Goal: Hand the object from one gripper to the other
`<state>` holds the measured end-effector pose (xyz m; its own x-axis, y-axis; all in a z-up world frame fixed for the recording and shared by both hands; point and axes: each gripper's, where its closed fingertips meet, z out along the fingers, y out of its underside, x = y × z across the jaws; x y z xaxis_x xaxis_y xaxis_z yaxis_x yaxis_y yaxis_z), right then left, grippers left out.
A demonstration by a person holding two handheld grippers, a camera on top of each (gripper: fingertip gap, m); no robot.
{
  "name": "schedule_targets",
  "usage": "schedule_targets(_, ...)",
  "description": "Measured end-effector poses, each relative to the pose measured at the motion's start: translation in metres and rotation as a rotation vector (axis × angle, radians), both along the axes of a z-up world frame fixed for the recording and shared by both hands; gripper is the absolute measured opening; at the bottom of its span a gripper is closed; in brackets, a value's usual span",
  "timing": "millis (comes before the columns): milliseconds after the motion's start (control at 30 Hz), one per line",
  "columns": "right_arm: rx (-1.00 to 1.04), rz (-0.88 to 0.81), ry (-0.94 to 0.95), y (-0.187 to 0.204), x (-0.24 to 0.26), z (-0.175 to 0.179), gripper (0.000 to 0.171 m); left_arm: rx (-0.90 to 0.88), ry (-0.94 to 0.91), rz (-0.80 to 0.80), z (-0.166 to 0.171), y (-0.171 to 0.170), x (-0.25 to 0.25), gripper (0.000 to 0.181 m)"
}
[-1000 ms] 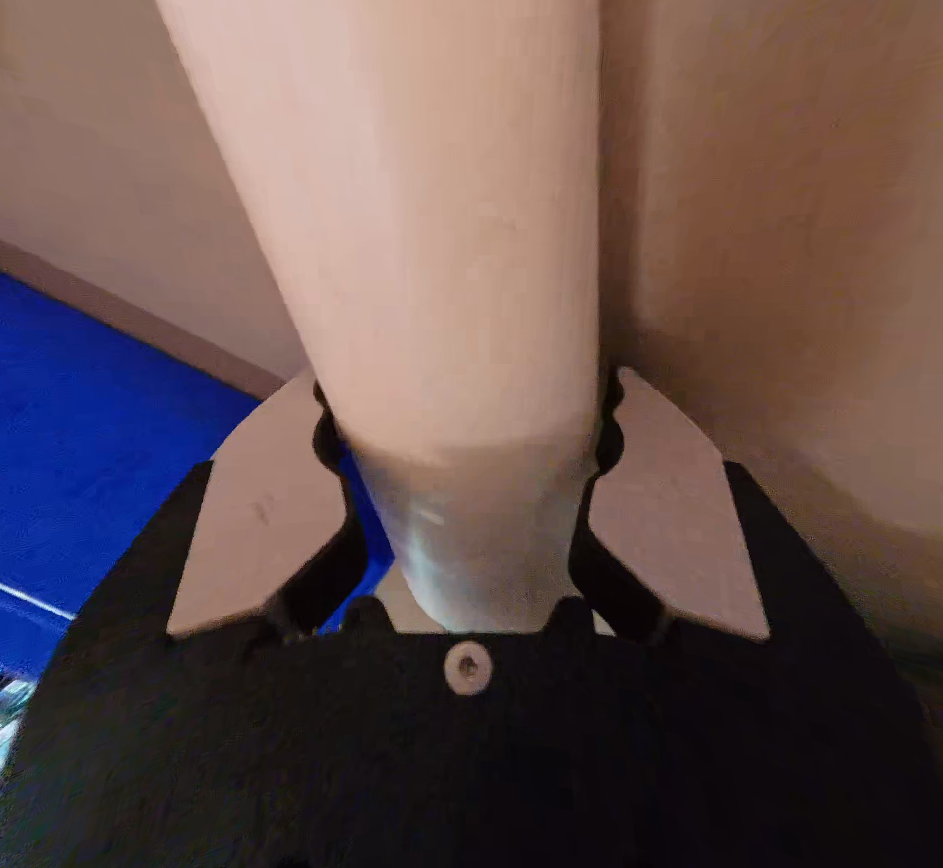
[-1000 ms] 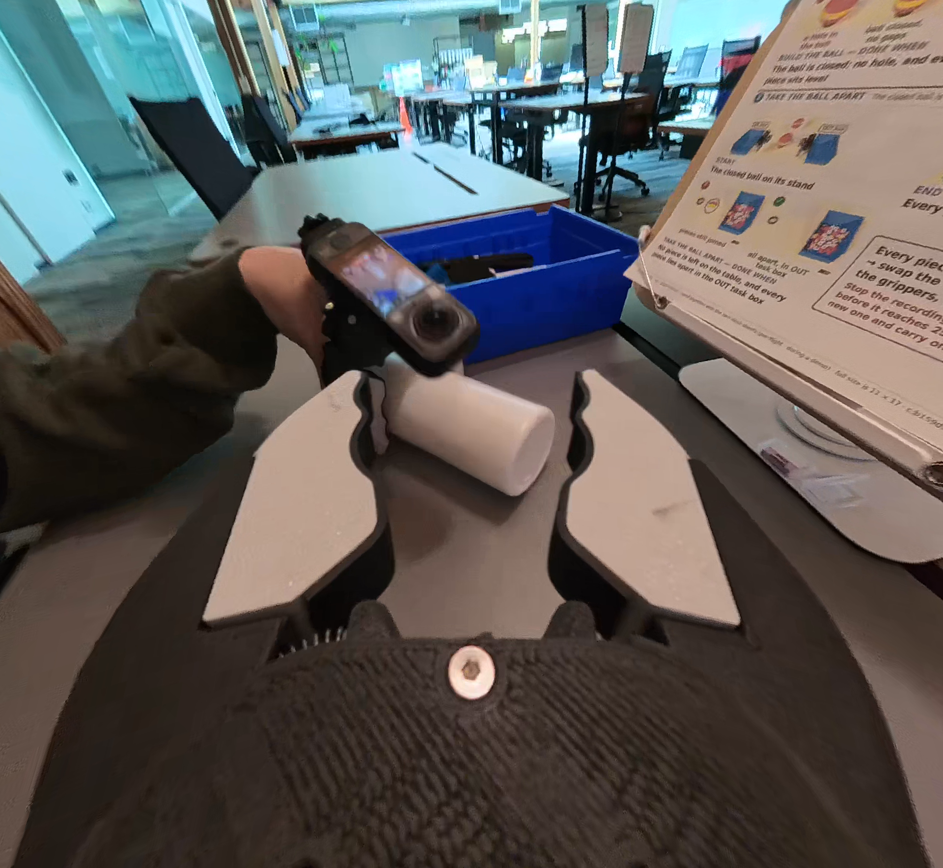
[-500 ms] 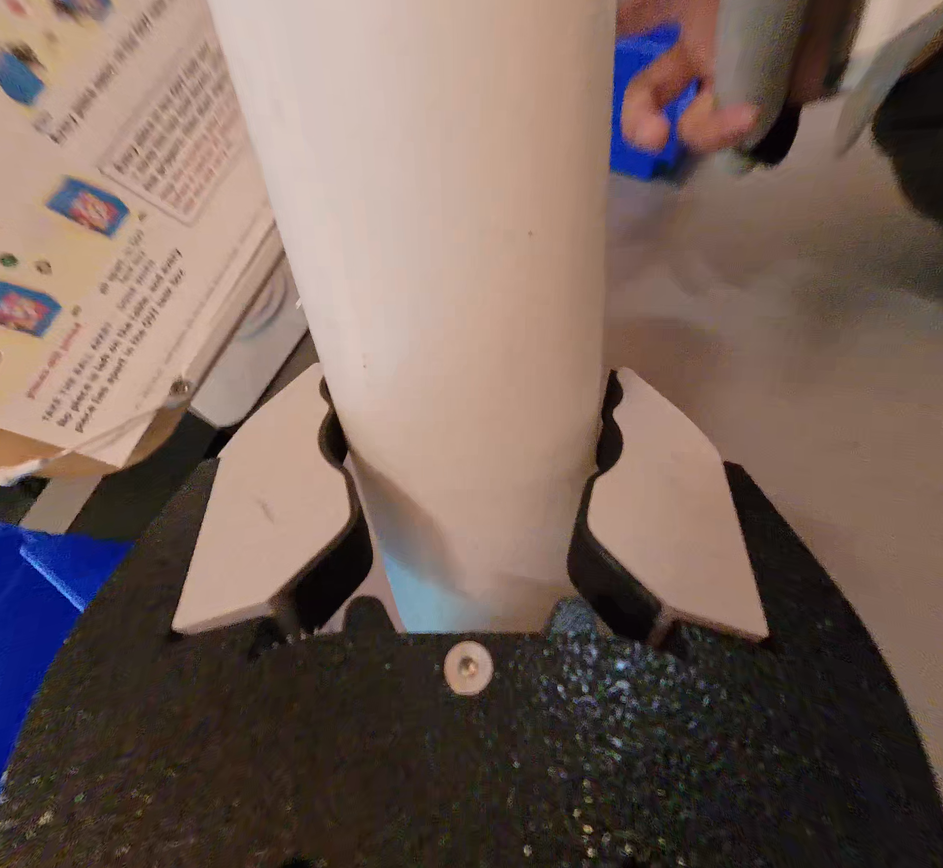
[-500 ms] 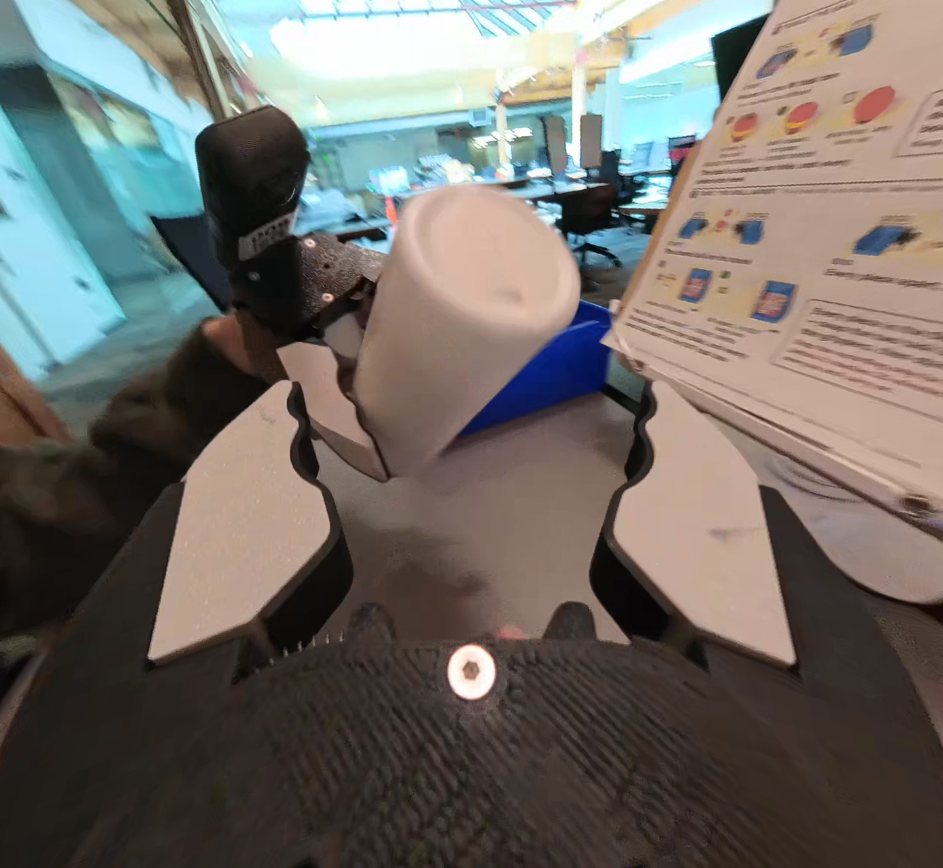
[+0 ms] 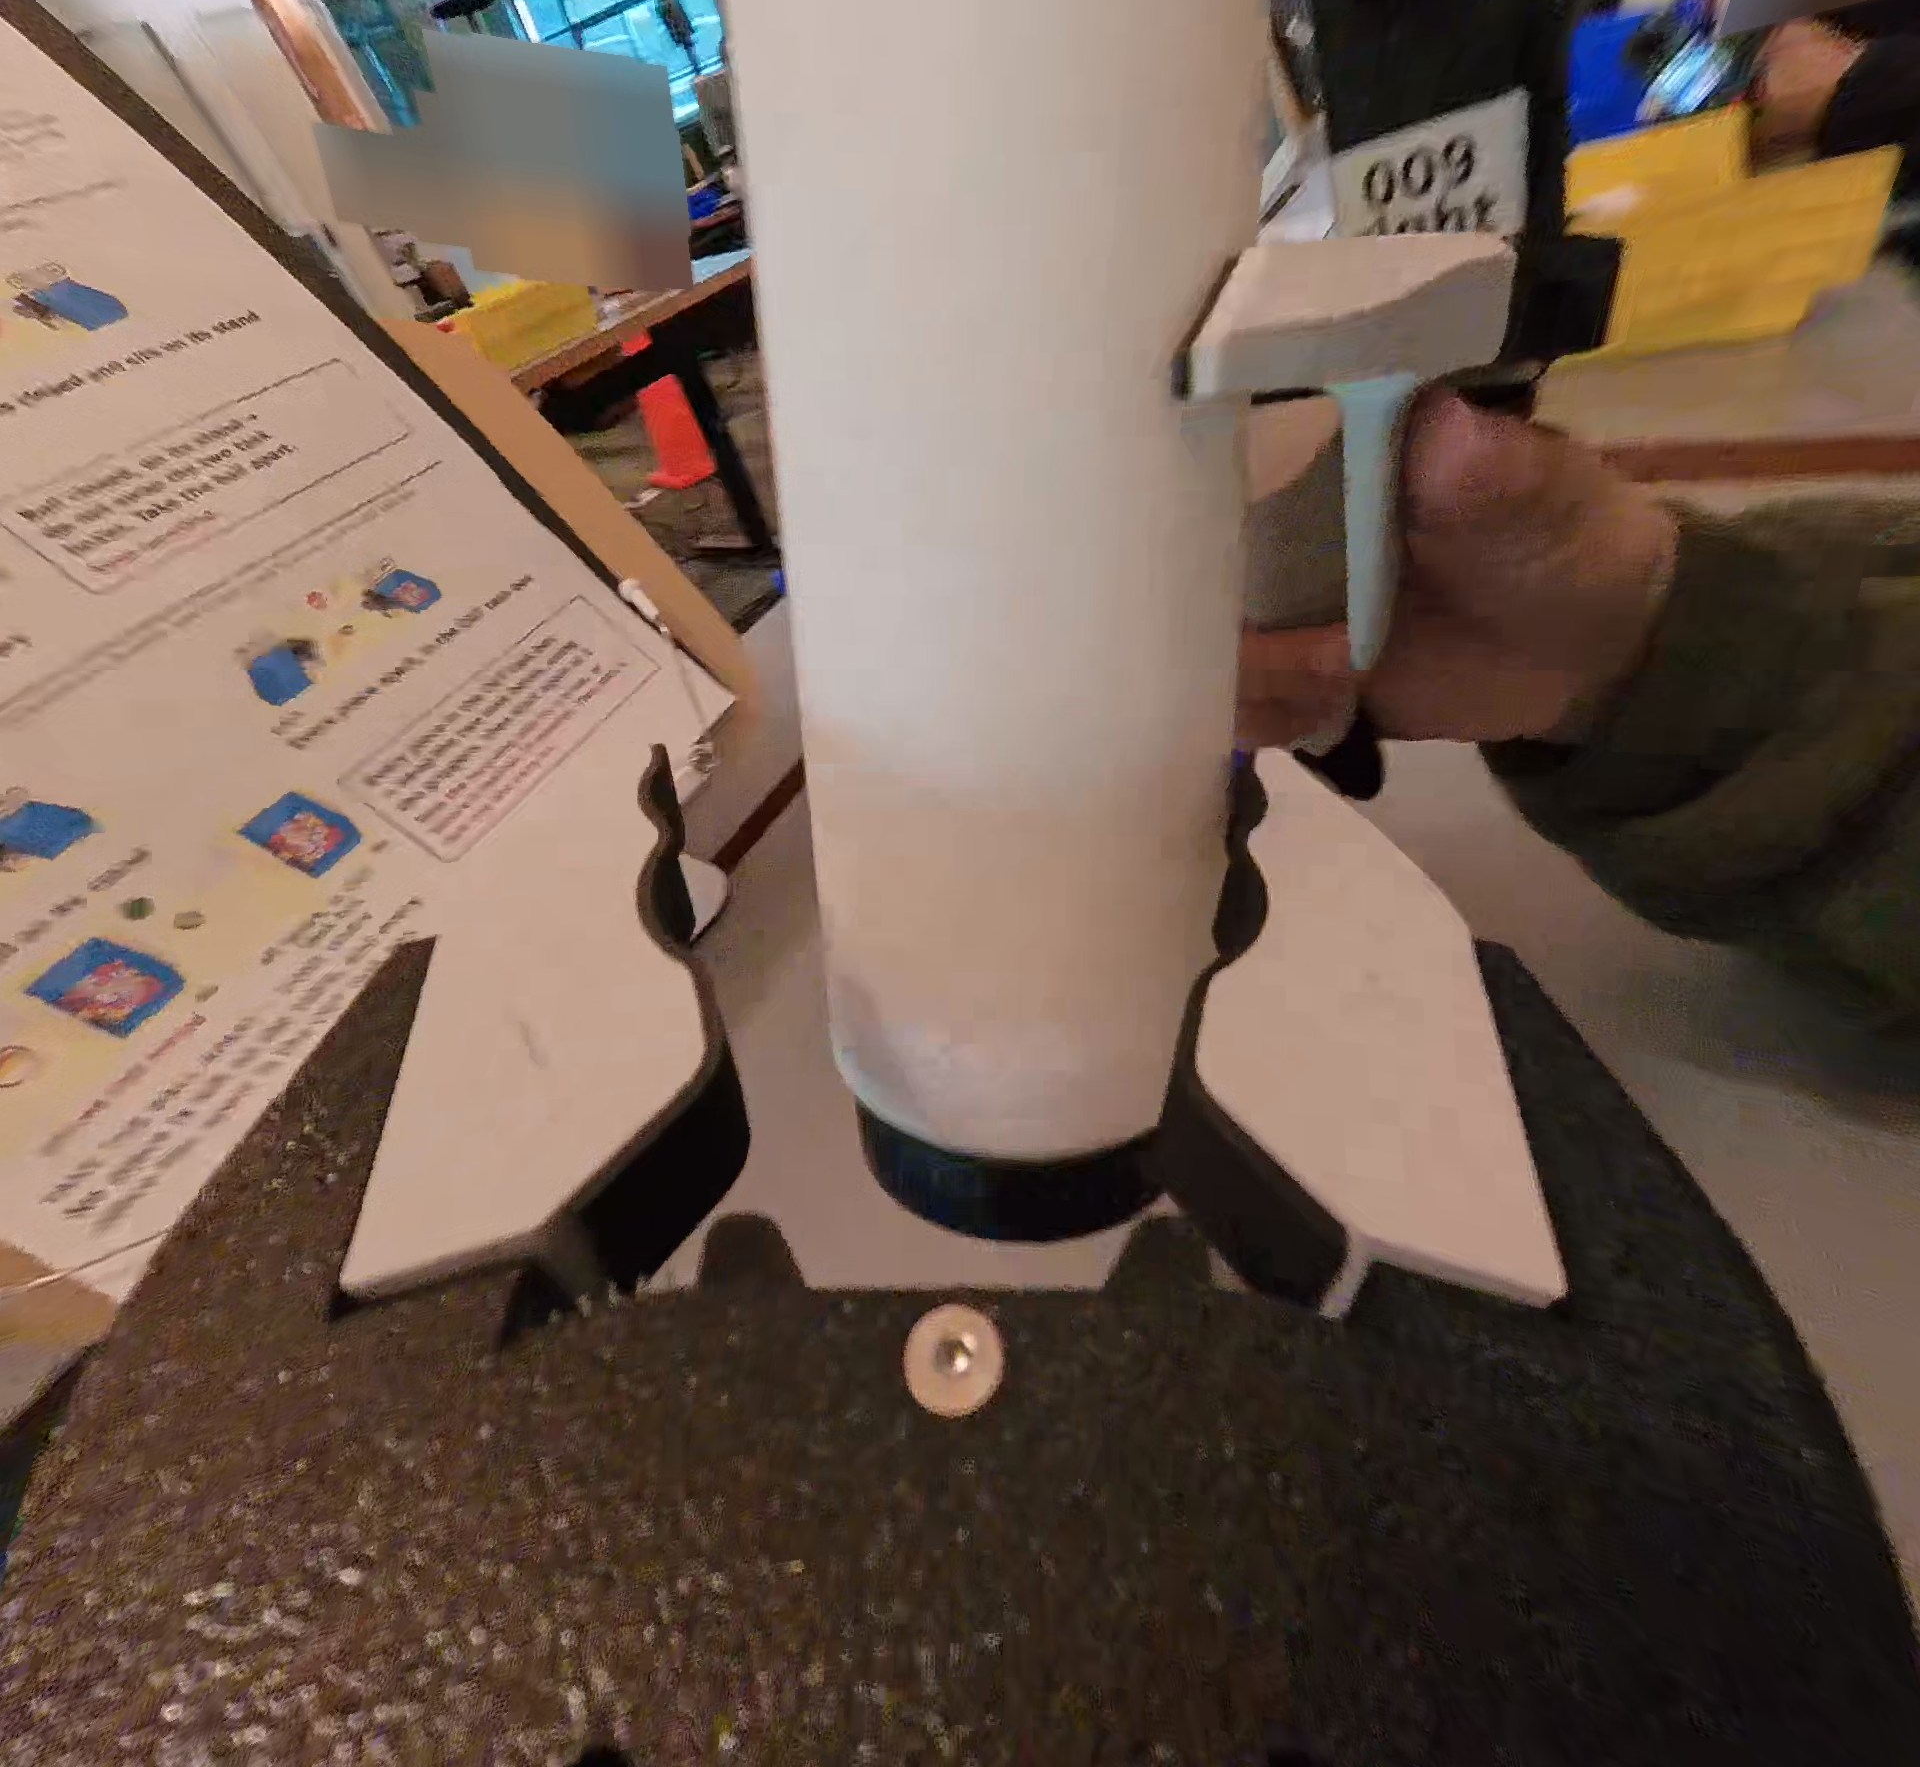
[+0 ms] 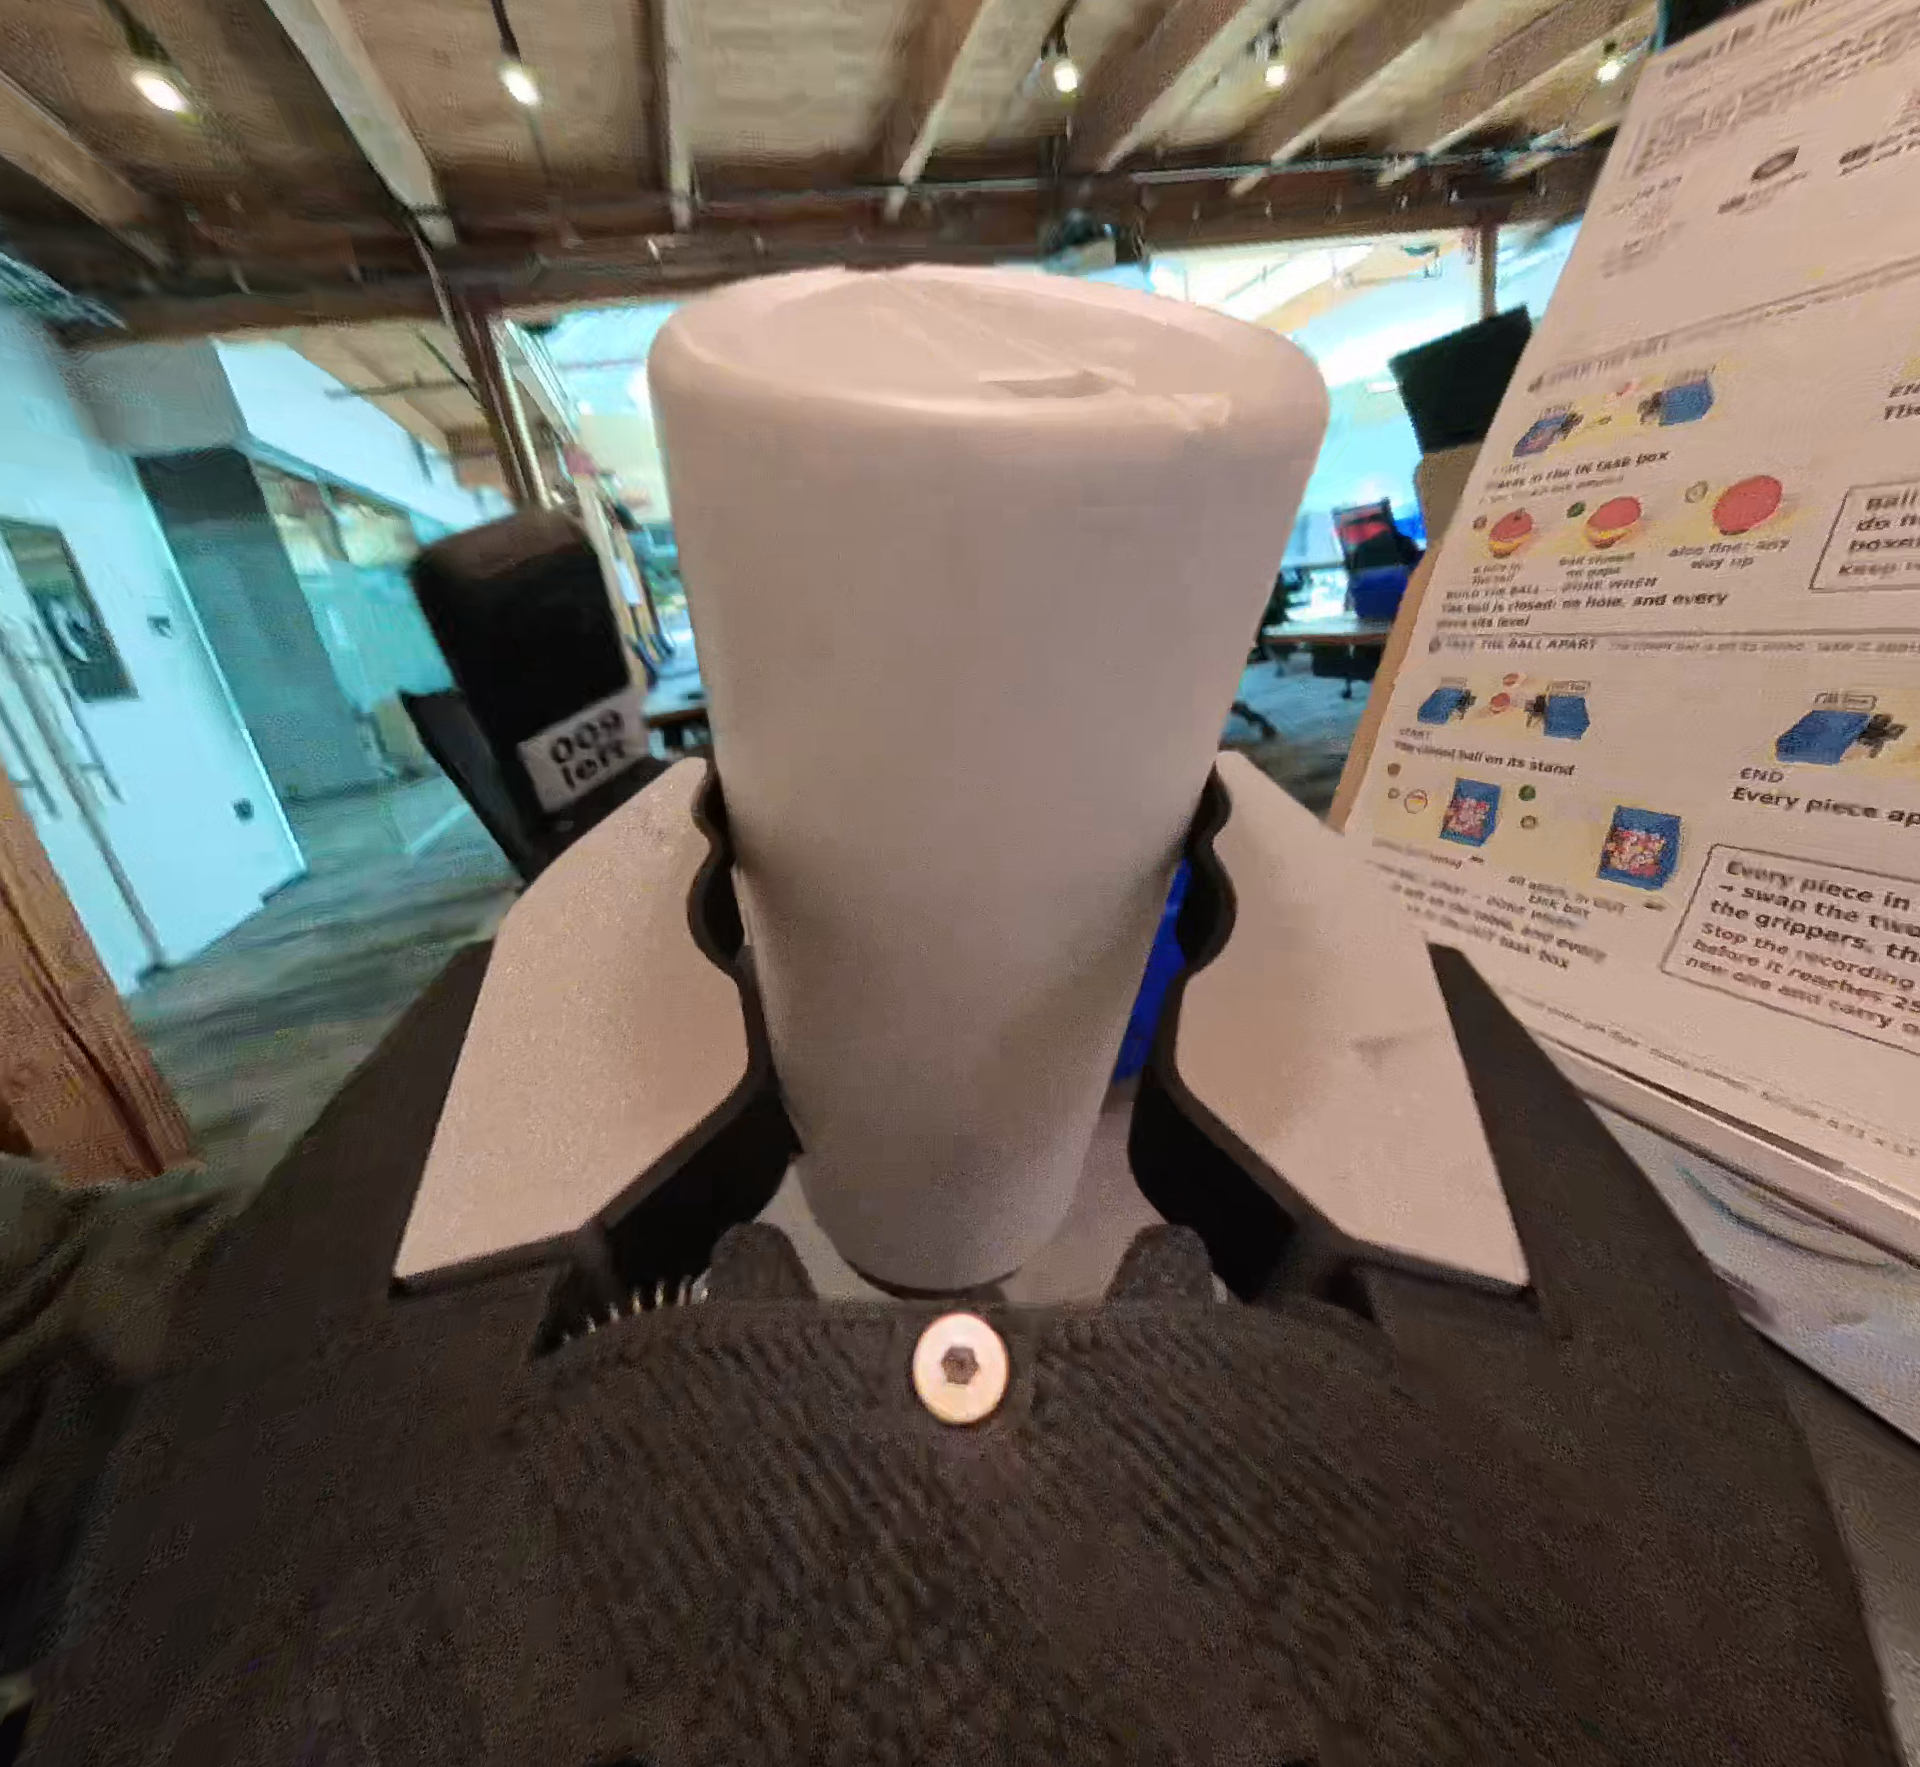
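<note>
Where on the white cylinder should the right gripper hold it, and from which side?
On the straight round wall of the white cylinder, side-on across its long axis, clear of the end the left gripper straddles. The wall is even, so notched fingers cradle it. The right gripper is shut there; the left stands open.

1. Grey table (image 5: 1621, 1042), matte top, visible in patches around the black gripper body in the left wrist view.
2. On it: a slanted instruction board (image 5: 312, 678) at the left edge (base mostly hidden).
3. Right wrist view: table almost fully blocked; same board (image 6: 1683, 678) at right.
</note>
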<state>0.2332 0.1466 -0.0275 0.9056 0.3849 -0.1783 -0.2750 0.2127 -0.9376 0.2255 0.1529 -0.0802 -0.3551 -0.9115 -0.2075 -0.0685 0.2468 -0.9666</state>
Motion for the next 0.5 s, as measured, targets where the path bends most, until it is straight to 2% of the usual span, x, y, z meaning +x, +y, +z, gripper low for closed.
schedule_targets(100, 0.242, 0.108, 0.131, -0.035, 0.011, 0.032, 0.084, -0.351, 0.022, -0.169, 0.015, 0.003, -0.013, 0.107)
schedule_targets(200, 0.453, 0.176, 0.229, -0.066, 0.022, 0.055, 0.084, -0.646, 0.103, -0.387, 0.016, -0.003, -0.023, 0.102)
schedule_targets(333, 0.597, 0.143, 0.194, -0.082, 0.022, 0.061, 0.084, -0.943, 0.178, -0.646, 0.024, -0.029, -0.023, 0.102)
schedule_targets(400, 0.637, 0.125, 0.149, -0.085, 0.017, 0.061, 0.083, -1.042, 0.223, -0.711, 0.028, -0.042, -0.021, 0.106)
schedule_targets(500, 0.687, 0.138, 0.150, -0.091, 0.014, 0.065, 0.083, -1.041, 0.267, -0.729, 0.018, -0.059, -0.014, 0.106)
